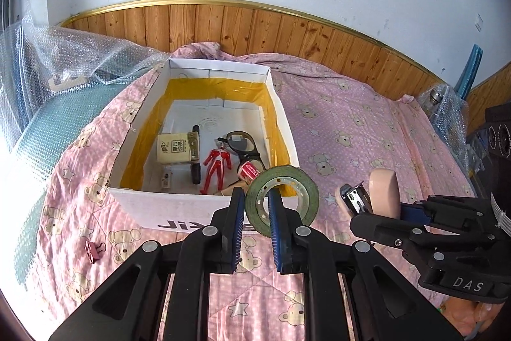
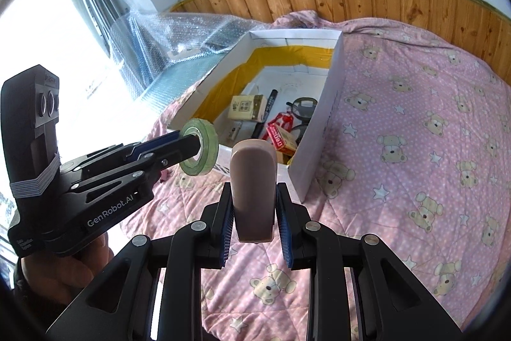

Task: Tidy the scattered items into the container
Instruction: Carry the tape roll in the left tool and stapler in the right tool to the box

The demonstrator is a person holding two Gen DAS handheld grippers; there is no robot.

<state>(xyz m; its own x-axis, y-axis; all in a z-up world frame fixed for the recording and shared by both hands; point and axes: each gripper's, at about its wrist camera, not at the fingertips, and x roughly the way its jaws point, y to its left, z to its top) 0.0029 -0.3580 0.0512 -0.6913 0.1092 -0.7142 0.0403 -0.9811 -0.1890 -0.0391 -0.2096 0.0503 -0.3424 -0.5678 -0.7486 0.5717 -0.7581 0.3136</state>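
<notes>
The green tape roll (image 1: 282,199) was clamped in the left gripper (image 1: 254,206) in the left wrist view, one finger through its core and the other against its outer face, held just above the near wall of the white box (image 1: 179,206). The box sat on a bed under a pink bear-print quilt (image 1: 351,130). Inside it lay a cream packet (image 1: 174,147), a red figure (image 1: 217,163), black-framed goggles (image 1: 242,144), a black marker (image 1: 195,168) and a small red carton (image 1: 249,171). A pink binder clip (image 1: 95,250) lay on the quilt, left of the box. At the right, the right gripper (image 1: 388,210) was closed on a pale pink roll (image 1: 383,190), with a dark stapler (image 1: 356,199) just beside it on the quilt.

In the right wrist view, the pale pink roll (image 2: 253,190) stood upright between the right gripper's (image 2: 254,213) fingers, which pressed its flat sides, near the box's near corner (image 2: 322,149). To the left, the left gripper (image 2: 194,143) carried the green tape roll (image 2: 200,147) by the box's near edge. A hand (image 2: 64,270) gripped its handle. Bubble wrap (image 2: 191,34) lay beyond the box.
</notes>
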